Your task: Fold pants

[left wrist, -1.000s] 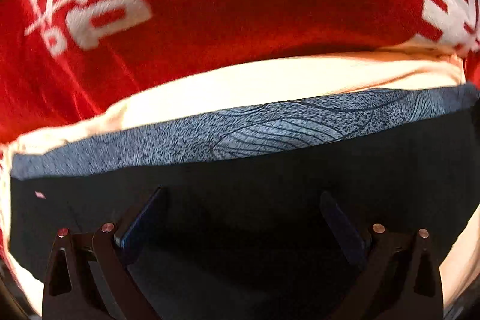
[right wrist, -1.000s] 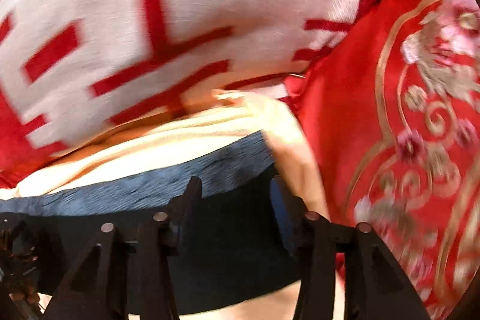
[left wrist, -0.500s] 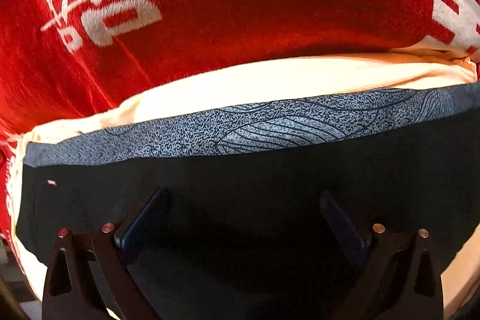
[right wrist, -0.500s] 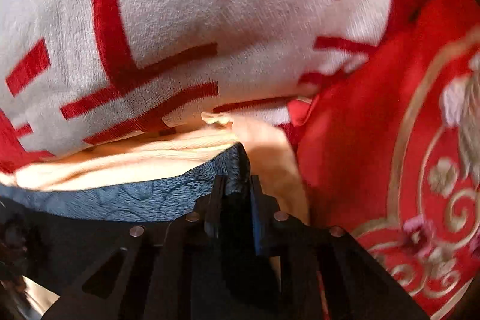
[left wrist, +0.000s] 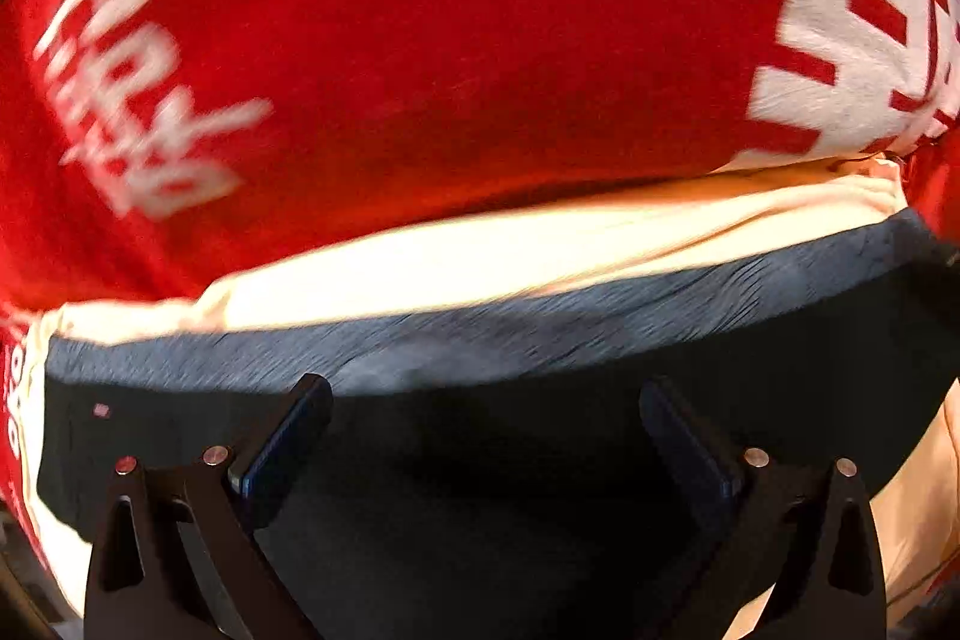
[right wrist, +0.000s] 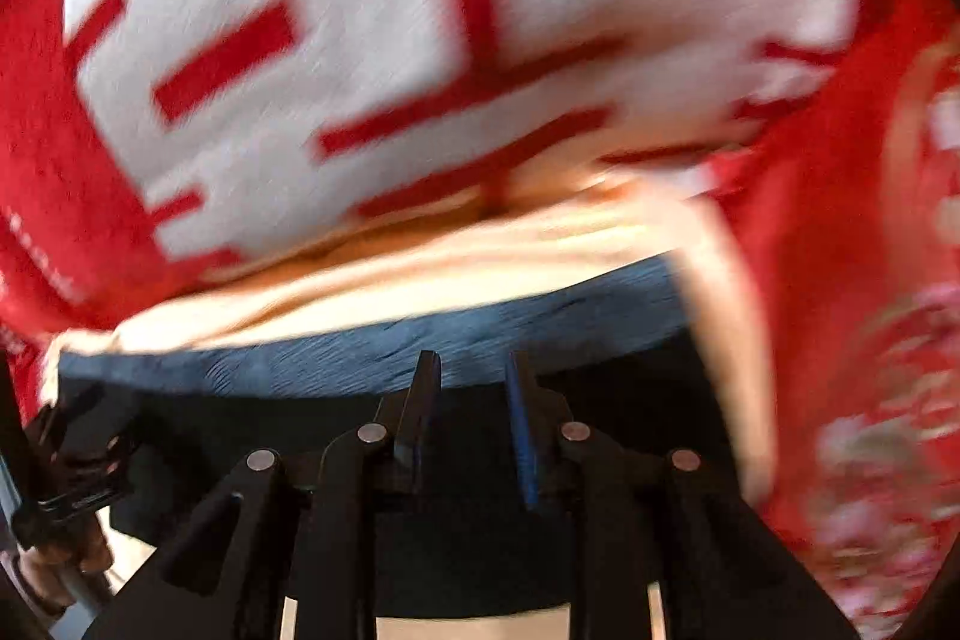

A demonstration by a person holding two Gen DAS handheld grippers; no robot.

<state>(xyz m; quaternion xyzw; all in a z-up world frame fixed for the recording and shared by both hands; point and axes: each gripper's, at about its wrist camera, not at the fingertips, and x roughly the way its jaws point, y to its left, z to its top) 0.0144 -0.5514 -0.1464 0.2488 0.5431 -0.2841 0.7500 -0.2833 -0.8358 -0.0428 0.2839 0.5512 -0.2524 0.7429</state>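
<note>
The dark pants [left wrist: 510, 460] lie flat, with a grey-blue patterned band [left wrist: 540, 334] along their far edge, on a cream cloth [left wrist: 480, 268]. My left gripper [left wrist: 486, 406] is open, its fingers spread wide just above the dark fabric. In the right wrist view the pants [right wrist: 468, 538] and band [right wrist: 372, 346] show again. My right gripper [right wrist: 471, 370] has its jaws a small gap apart over the band edge, holding nothing. The other gripper [right wrist: 66, 466] shows at the left edge.
A red blanket with white lettering [left wrist: 420, 40] lies beyond the pants. A large white and red pattern [right wrist: 390, 40] fills the far side in the right wrist view. A red embroidered floral fabric [right wrist: 870, 280] lies to the right.
My right gripper closed on the band corner half a second ago, then opened a little and pulled back. The left view shifted slightly; its fingers stayed wide apart.
</note>
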